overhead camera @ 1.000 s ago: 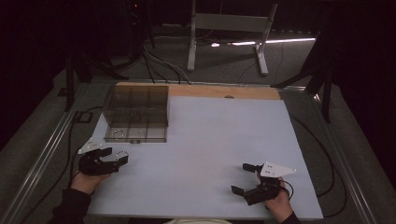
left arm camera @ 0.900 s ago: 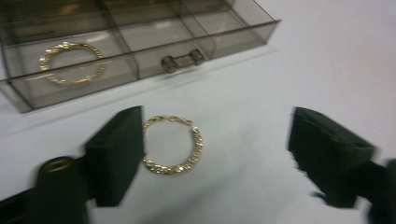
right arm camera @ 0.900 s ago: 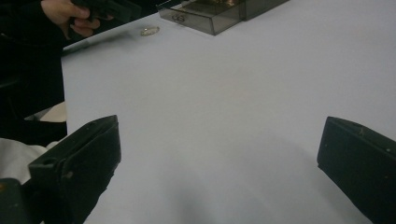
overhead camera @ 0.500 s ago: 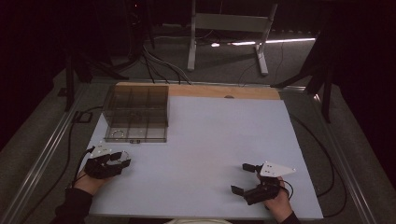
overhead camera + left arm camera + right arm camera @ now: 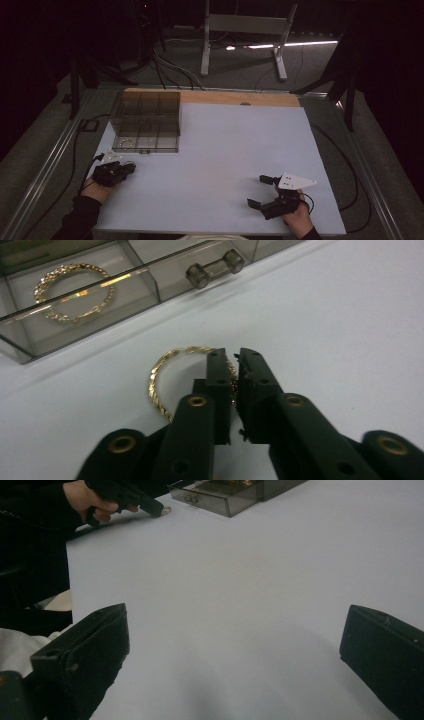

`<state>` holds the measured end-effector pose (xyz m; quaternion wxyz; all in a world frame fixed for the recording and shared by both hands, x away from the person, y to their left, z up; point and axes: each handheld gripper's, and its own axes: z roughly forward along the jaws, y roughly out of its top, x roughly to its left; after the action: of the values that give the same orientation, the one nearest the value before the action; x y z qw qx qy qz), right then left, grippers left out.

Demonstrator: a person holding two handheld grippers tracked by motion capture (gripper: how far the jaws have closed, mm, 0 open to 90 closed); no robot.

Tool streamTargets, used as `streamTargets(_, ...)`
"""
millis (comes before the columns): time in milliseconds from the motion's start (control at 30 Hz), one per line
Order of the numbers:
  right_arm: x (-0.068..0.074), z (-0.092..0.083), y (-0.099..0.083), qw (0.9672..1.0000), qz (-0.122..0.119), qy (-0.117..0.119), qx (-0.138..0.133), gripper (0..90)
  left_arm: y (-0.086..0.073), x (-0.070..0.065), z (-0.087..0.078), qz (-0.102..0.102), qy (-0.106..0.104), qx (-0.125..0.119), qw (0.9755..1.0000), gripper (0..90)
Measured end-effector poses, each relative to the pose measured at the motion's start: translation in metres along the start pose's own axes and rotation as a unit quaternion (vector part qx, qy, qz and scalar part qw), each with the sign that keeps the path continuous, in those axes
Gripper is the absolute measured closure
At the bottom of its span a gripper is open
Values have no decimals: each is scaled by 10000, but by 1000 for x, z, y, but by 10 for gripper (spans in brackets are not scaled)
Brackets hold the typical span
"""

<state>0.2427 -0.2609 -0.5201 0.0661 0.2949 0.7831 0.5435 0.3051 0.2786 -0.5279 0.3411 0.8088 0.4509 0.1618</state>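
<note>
Left claw (image 5: 234, 357): jaws have just been closing, now pinched narrow on the gold twisted-chain bracelet (image 5: 161, 375). Pads grip the ring's right-hand arc; that stretch is hidden betw. the jaws, and the lower arc is cut off behind the left jaw body. Whether the bracelet is lifted or flat on the bench can't be told. Visible part: thin, rope-twist links, bright gold, roughly circular loop, lying at 9 to 12 o'clock of the jaw tips.

In the high view the left claw (image 5: 131, 167) sits at approx. 7 o'clock of the bench (image 5: 225, 160), just beside the near edge of the smoked clear organiser box (image 5: 147, 121); bracelet too small to make out there.

Outward at 11 o'clock in the left gripper view: a second gold bracelet (image 5: 74, 292) inside a box compartment, partly blurred by the tinted wall and glare. At 12 o'clock, a small cylindrical drawer handle (image 5: 215, 269) on the box front.

Right claw (image 5: 261, 191): jaws wide, nothing betw. them, at approx. 5 o'clock of the bench, well apart from the box. In the right gripper view both jaws are cut off at the frame edges.
</note>
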Motion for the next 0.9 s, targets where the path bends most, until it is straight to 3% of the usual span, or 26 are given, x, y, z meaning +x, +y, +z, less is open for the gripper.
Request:
streamTargets(367, 0, 0, 0, 10000, -4, 2, 6, 0, 3, -1, -1, -57, 4, 84, 9999, 883)
streamTargets(500, 0, 0, 0, 10000, -3, -3, -2, 0, 3, -4, -2, 48, -16, 97, 9999, 883)
streamTargets(900, 1, 0, 0, 10000, -6, 2, 8, 0, 14, -10, -15, 92, -67, -167, 9998, 883)
